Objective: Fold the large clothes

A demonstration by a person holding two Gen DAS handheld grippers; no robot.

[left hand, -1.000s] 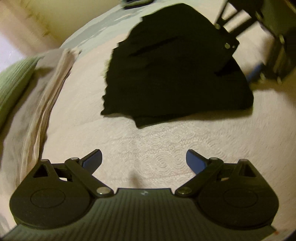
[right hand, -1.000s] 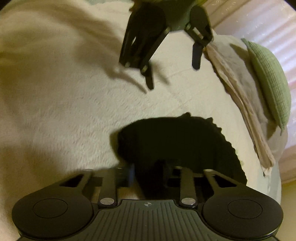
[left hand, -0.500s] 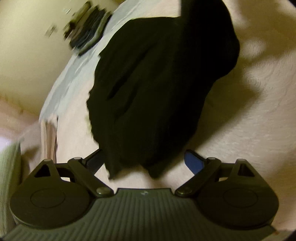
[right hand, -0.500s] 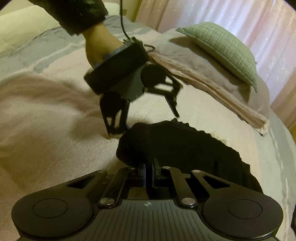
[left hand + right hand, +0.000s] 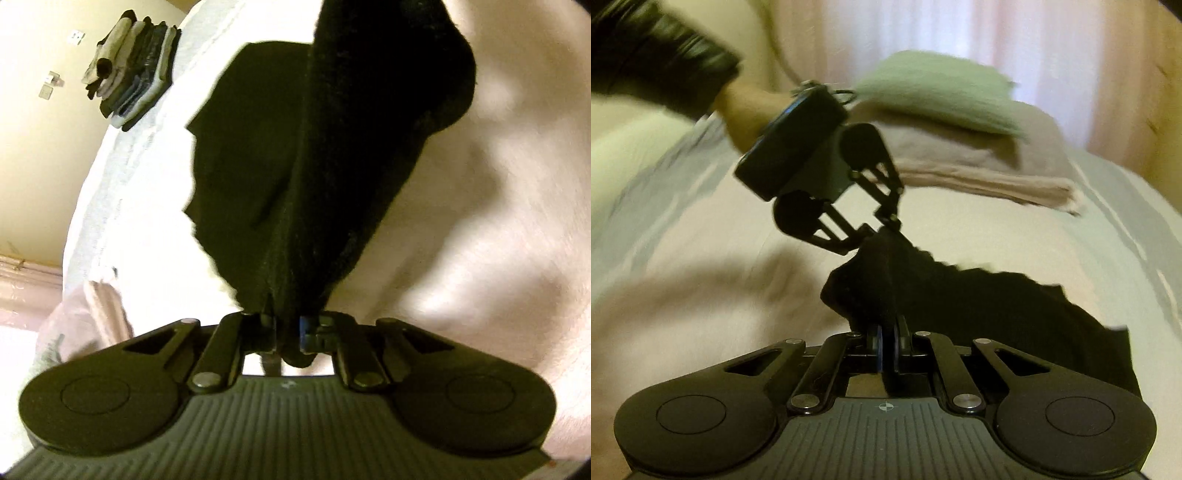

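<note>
The right gripper [image 5: 886, 341] sits at the bottom of the view, its jaws closed on a fold of the black garment [image 5: 979, 306]. The garment rises off the bed [image 5: 701, 266] between the two grippers and trails down to the right. Above the garment, the left gripper [image 5: 877, 230] has its jaws closing on the garment's upper edge. A hand [image 5: 746, 110] in a dark sleeve [image 5: 657, 62] carries it. Behind the garment lie a folded beige blanket [image 5: 979, 173] and a green pillow [image 5: 934, 92].
</note>
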